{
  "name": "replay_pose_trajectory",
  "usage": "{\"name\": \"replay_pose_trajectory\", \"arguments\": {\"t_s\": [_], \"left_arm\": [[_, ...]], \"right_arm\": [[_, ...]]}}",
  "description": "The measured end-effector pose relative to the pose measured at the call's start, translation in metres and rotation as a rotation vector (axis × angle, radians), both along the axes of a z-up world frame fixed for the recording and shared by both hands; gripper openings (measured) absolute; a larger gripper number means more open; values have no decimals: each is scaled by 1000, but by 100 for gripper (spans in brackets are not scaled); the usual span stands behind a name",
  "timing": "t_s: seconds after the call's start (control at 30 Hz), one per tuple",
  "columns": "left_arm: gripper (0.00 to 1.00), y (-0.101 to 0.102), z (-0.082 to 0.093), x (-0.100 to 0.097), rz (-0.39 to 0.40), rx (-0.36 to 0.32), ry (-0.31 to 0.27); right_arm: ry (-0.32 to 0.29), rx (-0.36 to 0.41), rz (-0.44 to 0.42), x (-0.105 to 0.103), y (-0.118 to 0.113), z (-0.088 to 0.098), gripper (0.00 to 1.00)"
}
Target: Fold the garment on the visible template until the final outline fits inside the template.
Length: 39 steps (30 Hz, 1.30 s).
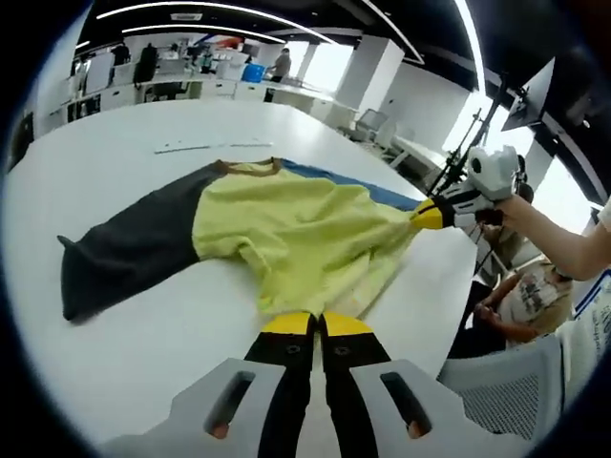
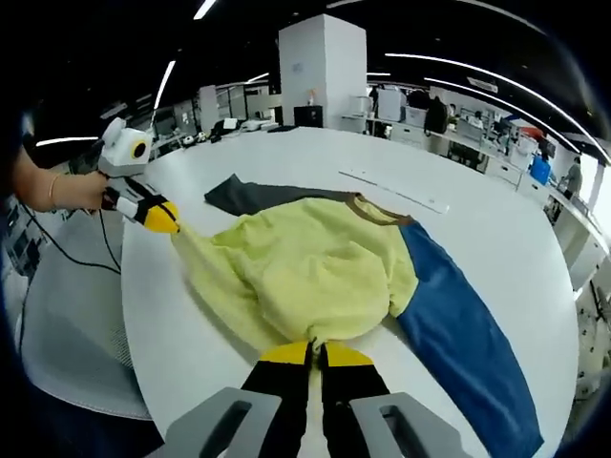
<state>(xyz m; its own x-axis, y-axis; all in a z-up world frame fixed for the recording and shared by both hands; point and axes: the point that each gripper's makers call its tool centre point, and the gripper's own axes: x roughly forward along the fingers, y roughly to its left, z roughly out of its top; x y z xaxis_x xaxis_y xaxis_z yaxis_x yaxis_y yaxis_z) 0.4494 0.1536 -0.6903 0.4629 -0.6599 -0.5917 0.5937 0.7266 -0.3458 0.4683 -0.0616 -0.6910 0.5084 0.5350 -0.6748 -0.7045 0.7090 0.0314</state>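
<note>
Each claw (image 1: 318,324) (image 2: 315,354) has black jaws, yellow tips; grey slotted mounts; bare forearm (image 1: 558,239).

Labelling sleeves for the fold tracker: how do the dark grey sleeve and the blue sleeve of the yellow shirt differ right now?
Colour: the dark grey sleeve is charcoal, the blue sleeve bright blue.
Side: they extend from opposite sides of the yellow shirt body.
Cover: in the left gripper view the grey sleeve lies fully exposed, while the blue sleeve is mostly hidden behind bunched yellow fabric.
Shared: both lie flat on the white table, ungripped.

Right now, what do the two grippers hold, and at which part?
Both hold the shirt: left gripper and right gripper each pinch its yellow hem edge, at separate spots.
</note>
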Motion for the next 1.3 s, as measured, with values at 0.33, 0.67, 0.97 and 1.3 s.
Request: {"name": "replay_pose_trajectory", "arguments": {"t_s": [0.33,0.67,0.97,1.3], "left_arm": [[0,10,-9,-21,-4,27,36],[0,21,-25,-45,17,39,102],[0,33,-44,-64,66,47,170],[0,40,-58,-70,78,85,196]], "right_arm": [[27,4,3,-23,11,-6,0],[98,41,-28,-48,13,-17,0],[156,44,-69,-67,11,-31,0],[224,67,-140,-84,11,-46,0]]}}
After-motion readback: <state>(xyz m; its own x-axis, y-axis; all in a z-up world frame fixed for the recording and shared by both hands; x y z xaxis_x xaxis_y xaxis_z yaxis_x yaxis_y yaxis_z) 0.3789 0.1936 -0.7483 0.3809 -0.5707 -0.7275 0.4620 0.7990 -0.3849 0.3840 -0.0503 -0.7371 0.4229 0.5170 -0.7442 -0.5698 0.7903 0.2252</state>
